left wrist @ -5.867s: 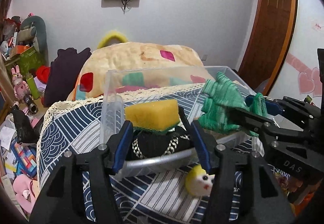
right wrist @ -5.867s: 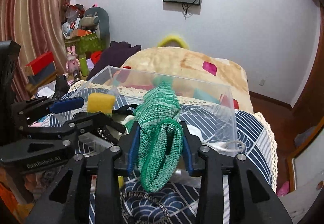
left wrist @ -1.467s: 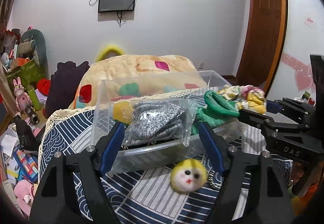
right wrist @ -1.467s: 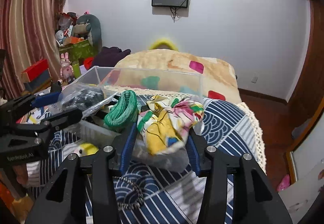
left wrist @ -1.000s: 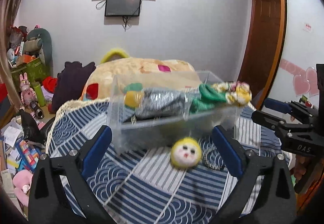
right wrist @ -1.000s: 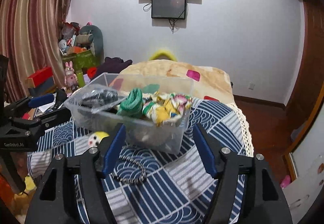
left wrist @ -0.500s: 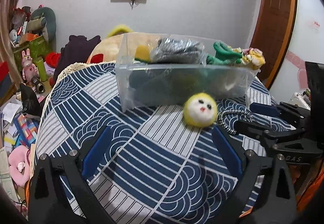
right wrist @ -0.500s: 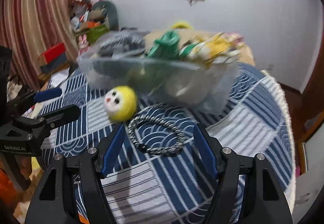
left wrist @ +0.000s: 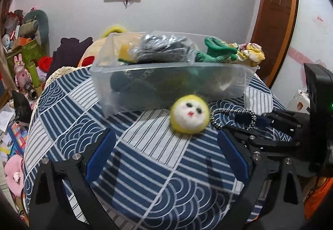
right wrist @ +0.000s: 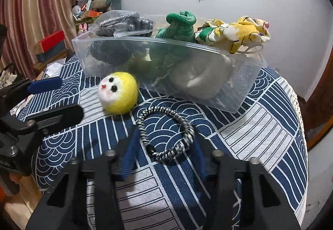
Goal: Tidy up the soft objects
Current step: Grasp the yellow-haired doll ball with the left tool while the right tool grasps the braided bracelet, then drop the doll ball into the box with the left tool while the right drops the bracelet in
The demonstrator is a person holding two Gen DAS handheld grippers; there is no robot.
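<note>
Both grippers gape: right [right wrist: 164, 153] straddles the cord loop [right wrist: 166, 132] (not pinching), left [left wrist: 166, 151] faces the ball [left wrist: 189, 113].

yellow plush ball [right wrist: 118, 95], navy-white tablecloth [right wrist: 260, 136]

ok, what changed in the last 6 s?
Both tongs let go: the green knit, bagged grey fabric and floral cloth now sit in the clear bin. Left tongs and right tongs drew back, open. Yellow plush ball and braided loop stayed on the cloth.
</note>
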